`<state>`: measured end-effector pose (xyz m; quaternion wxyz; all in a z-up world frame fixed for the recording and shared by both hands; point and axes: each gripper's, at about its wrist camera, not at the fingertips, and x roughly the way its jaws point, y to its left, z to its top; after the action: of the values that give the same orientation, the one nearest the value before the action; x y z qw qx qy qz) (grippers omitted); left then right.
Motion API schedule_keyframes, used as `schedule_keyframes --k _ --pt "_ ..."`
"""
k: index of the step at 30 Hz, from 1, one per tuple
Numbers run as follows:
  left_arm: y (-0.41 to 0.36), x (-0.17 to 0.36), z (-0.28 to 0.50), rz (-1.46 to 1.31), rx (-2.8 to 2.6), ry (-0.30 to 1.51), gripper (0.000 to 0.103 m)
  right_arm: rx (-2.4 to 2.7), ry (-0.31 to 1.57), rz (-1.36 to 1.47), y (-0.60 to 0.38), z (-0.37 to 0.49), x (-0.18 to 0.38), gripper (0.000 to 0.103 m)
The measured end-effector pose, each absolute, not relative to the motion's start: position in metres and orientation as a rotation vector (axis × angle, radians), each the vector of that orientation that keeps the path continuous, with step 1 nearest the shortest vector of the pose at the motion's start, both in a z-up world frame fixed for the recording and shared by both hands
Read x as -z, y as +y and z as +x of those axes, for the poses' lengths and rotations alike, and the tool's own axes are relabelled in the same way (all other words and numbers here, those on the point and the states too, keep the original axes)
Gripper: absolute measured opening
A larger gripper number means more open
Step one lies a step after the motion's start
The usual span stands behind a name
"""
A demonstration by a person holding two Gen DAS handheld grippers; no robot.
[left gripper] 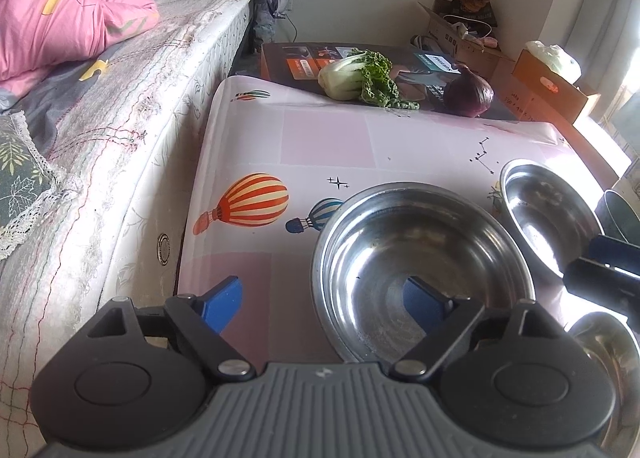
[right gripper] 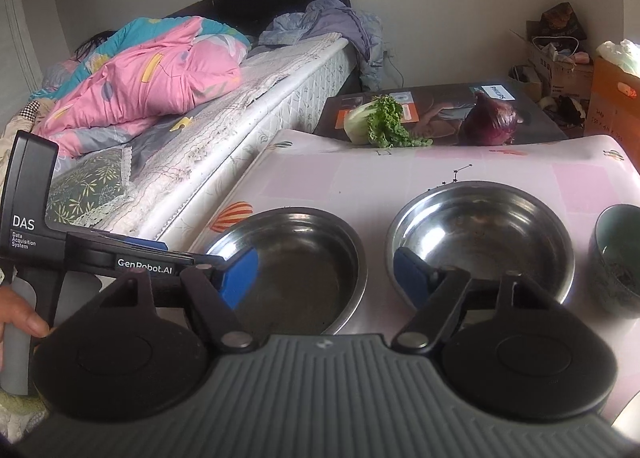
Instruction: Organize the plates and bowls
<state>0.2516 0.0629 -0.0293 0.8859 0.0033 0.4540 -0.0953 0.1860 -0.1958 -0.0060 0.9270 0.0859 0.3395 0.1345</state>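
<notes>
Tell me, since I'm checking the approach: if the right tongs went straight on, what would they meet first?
Probably the rim of the right steel bowl: the right tongs stand open, one finger already at its near edge. Depth is unclear.

Bed (right gripper: 256, 106) beside table (right gripper: 400, 170), pink quilt (right gripper: 160, 78) bunched on top. Leafy cabbage (left gripper: 356, 78) and purple onion (left gripper: 468, 92) on flat printed box (left gripper: 420, 70) behind table. Cardboard boxes (left gripper: 548, 90) in corner.

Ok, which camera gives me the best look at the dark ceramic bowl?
The right wrist view: the dark ceramic bowl sits at the right edge, rim and inside visible. The left wrist view shows only a sliver above the right gripper.
</notes>
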Motion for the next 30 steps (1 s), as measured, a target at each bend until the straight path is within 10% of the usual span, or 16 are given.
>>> schedule_keyframes --k 14,30 --pt "0.06 0.044 0.26 0.027 0.204 1.007 0.039 -0.266 0.832 0.253 -0.198 0.211 0.046 0.032" --pt "0.057 0.058 0.268 0.019 0.177 1.066 0.019 -0.27 0.893 0.268 -0.193 0.236 0.067 0.015"
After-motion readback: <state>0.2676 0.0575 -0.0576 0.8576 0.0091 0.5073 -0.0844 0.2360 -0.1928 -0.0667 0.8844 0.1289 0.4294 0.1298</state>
